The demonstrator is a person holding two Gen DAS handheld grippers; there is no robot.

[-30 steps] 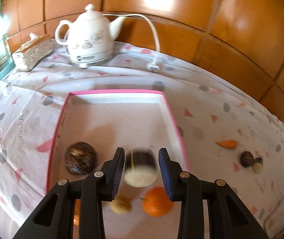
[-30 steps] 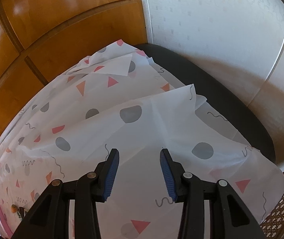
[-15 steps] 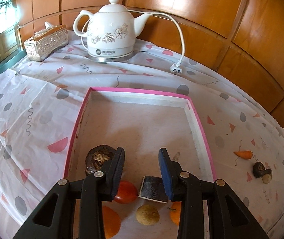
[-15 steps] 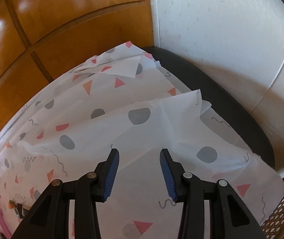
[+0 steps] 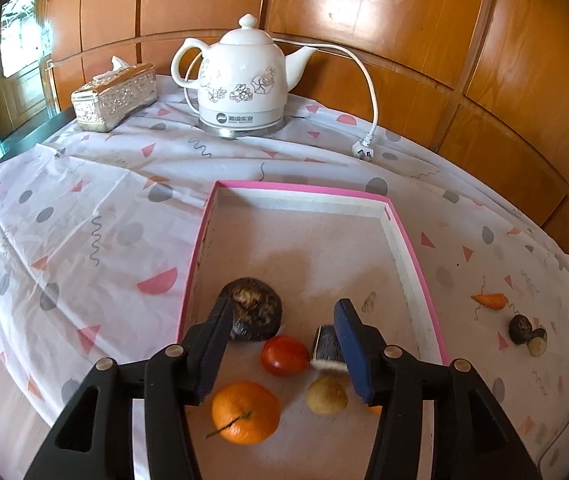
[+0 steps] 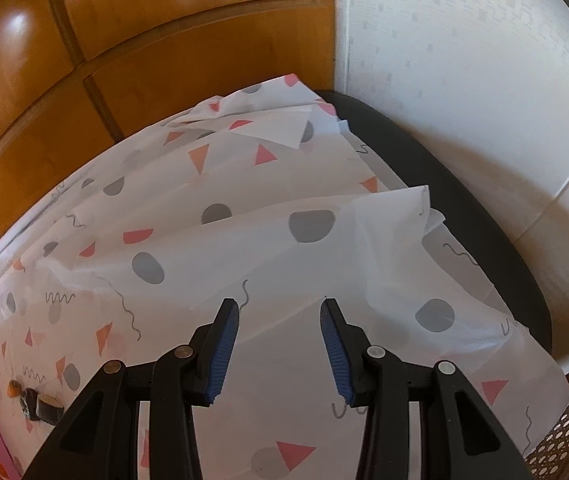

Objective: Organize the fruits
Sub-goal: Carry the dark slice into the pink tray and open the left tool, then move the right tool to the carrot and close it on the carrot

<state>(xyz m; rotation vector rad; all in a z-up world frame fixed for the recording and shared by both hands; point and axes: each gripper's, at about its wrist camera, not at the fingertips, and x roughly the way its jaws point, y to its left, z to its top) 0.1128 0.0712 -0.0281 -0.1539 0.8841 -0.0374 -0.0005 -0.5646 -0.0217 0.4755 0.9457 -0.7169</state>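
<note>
Fruit piece just landed in the pink tray (image 5: 411, 276): left claw (image 5: 282, 346) was opening with nothing between its pads, dark-skinned chunk (image 5: 326, 346) beside the tomato (image 5: 284, 355). Right claw (image 6: 280, 350) hung part-open over bare cloth (carrot (image 5: 490, 301) was still out on the desk).

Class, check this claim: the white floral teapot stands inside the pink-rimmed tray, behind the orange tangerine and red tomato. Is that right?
Not quite. The white floral teapot stands on the patterned tablecloth beyond the pink-rimmed tray, not inside it. The left wrist view shows this. It is indeed behind the orange tangerine and red tomato, which lie in the tray.
</note>
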